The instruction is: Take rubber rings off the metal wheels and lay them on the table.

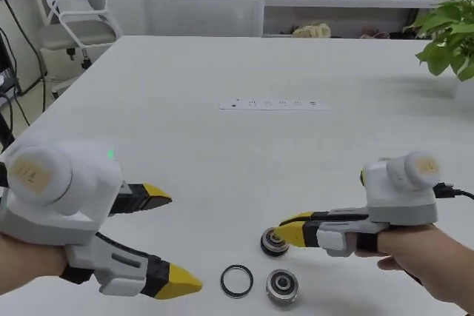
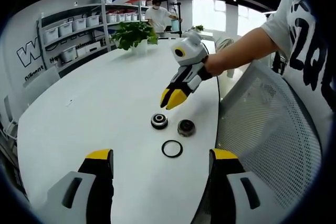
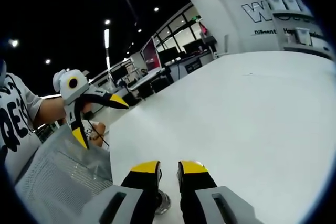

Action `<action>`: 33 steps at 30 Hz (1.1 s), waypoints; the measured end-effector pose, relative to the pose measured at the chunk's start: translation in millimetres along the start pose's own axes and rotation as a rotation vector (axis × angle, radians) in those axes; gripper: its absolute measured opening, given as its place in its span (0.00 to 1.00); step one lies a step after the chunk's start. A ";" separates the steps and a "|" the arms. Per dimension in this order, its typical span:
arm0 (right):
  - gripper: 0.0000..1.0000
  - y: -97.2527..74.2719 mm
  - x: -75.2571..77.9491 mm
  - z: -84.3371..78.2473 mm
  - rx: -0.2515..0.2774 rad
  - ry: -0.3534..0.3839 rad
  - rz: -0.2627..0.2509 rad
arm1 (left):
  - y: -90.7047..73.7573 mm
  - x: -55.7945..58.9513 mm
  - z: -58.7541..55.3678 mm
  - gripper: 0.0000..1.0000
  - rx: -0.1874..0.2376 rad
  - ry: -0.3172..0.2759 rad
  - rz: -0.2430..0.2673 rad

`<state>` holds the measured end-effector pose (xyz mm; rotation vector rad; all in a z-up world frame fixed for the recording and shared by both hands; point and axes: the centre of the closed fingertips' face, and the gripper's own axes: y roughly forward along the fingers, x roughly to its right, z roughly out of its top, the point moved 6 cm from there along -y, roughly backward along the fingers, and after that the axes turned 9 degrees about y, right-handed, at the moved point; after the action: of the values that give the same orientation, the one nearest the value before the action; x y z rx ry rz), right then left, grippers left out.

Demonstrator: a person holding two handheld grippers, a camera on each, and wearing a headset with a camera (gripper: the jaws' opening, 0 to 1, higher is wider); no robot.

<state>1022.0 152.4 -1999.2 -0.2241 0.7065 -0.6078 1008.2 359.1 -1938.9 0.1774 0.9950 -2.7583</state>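
Note:
Near the white table's [image 1: 222,146] front edge lie two small metal wheels. One wheel [image 1: 273,243] [image 2: 159,121] has a black rubber ring around it; the other wheel [image 1: 282,286] [image 2: 186,127] looks bare metal. A loose black rubber ring [image 1: 236,280] [image 2: 171,148] lies flat beside them. My right gripper [image 1: 285,227] [image 2: 172,99] [image 3: 169,168] hovers just above the ringed wheel [image 3: 163,203], its jaws almost together with nothing between them. My left gripper [image 1: 167,240] [image 2: 161,157] [image 3: 101,121] stands wide open, left of the loose ring, holding nothing.
A white printed strip [image 1: 274,103] lies mid-table. A green plant [image 1: 448,35] [image 2: 134,32] stands at the far right edge. Chairs [image 1: 215,12] line the far side, and a mesh chair [image 2: 262,129] is close behind the near edge. A person [image 2: 160,17] stands by shelves.

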 end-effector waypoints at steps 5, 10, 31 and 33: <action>0.12 -3.8 5.0 -2.1 -0.007 -0.017 -0.024 | 5.3 -4.2 1.4 0.71 -0.007 0.008 -0.005; 0.13 -6.4 7.7 -4.5 -0.014 -0.031 -0.037 | 11.1 -9.9 3.5 0.71 -0.013 0.015 -0.007; 0.16 -10.0 23.8 -15.6 -0.055 -0.082 -0.093 | 39.0 -26.4 8.1 0.68 -0.006 -0.007 -0.039; 0.16 -9.6 24.7 -16.6 -0.060 -0.087 -0.096 | 42.5 -27.5 9.9 0.68 -0.003 -0.006 -0.042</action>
<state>1021.5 130.1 -2021.2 -0.3397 0.6331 -0.6651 1044.4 324.8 -1952.6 0.1490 1.0128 -2.7935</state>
